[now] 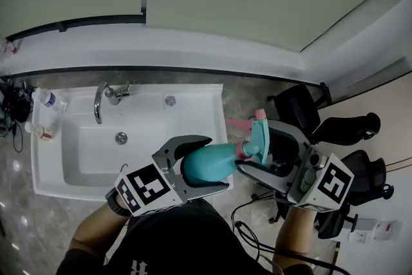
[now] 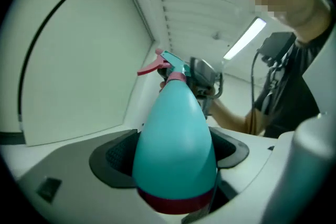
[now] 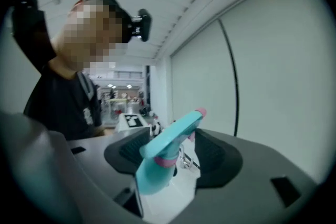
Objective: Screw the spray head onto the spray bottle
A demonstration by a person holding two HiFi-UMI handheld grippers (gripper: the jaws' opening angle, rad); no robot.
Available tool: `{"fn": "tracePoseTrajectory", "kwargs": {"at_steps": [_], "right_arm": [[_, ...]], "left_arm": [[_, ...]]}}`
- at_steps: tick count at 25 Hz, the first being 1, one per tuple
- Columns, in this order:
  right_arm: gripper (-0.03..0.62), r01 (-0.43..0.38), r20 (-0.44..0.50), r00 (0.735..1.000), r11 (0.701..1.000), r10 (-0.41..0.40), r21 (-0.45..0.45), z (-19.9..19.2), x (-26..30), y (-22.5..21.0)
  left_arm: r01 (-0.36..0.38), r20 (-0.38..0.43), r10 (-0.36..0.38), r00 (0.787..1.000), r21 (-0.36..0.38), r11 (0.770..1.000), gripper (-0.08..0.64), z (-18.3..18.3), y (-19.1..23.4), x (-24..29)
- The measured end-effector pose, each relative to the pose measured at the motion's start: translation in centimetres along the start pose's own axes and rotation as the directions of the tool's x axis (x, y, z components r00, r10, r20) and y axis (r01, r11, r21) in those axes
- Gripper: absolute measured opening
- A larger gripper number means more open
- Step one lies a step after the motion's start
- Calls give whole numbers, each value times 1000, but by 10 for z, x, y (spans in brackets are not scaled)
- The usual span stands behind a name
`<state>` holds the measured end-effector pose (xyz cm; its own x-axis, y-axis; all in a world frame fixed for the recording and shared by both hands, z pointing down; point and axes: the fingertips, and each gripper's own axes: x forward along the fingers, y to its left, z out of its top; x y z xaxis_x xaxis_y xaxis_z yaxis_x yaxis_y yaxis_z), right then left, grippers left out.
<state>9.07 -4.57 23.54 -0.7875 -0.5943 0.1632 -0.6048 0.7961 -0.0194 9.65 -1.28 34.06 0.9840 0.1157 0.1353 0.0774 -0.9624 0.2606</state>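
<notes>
As left gripper (image 1: 211,163) clamps spray bottle (image 2: 176,139), sink (image 1: 46,152) (white) lies near.

White sink unit (image 1: 193,96) stands on grey speckled floor (image 1: 38,228). Chrome faucet (image 1: 100,100) at back rim, drain (image 1: 121,137) in basin. Small clear bottle (image 1: 49,99) on back-left corner, small jar (image 1: 42,132) on left rim. Black chairs (image 1: 360,170) on floor at right.
</notes>
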Motion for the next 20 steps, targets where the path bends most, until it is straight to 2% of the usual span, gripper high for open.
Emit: {"fn": "tracePoseTrajectory", "kwargs": {"at_steps": [2,4,6,8,10,11,13,15,16,19,20], "right_arm": [[284,-108,-83,992,986,98,-131,-4,-6,18],[288,-162,-166,978,965,128,-207,-8,-17,22],[293,-201,-194,969,944,152,-261,1,-28,23],[305,-314,-195,945,900,264,-302,14,-28,38],[338,-458,-213,888,828,408,-323,19,-18,60],[373,-511,-223,859,797,461,-323,19,-12,65],[373,-588,-236,809,752,538,-300,17,-3,66],[373,-648,-236,761,714,604,-265,17,-1,67],[373,-669,-229,743,700,629,-251,19,-2,69],[373,-710,-198,703,665,683,-230,31,-3,76],[373,-727,-217,686,646,694,-232,31,-4,78]], "left_arm": [[166,-5,-166,986,-56,985,413,-3,-14,-7],[336,1,-338,941,-117,934,413,-5,-29,-19],[493,14,-497,868,-158,856,413,-6,-46,-33],[617,43,-621,782,-190,764,413,-4,-61,-46],[704,66,-707,704,-200,682,413,0,-75,-52],[732,66,-737,673,-197,652,413,1,-80,-53],[773,60,-779,624,-193,604,413,-1,-87,-53],[794,55,-802,595,-196,576,413,-4,-95,-53],[796,43,-806,591,-195,573,411,-7,-100,-54],[786,-16,-803,596,-193,587,411,-13,-111,-50],[780,-30,-799,600,-201,593,411,-14,-111,-45]]}}
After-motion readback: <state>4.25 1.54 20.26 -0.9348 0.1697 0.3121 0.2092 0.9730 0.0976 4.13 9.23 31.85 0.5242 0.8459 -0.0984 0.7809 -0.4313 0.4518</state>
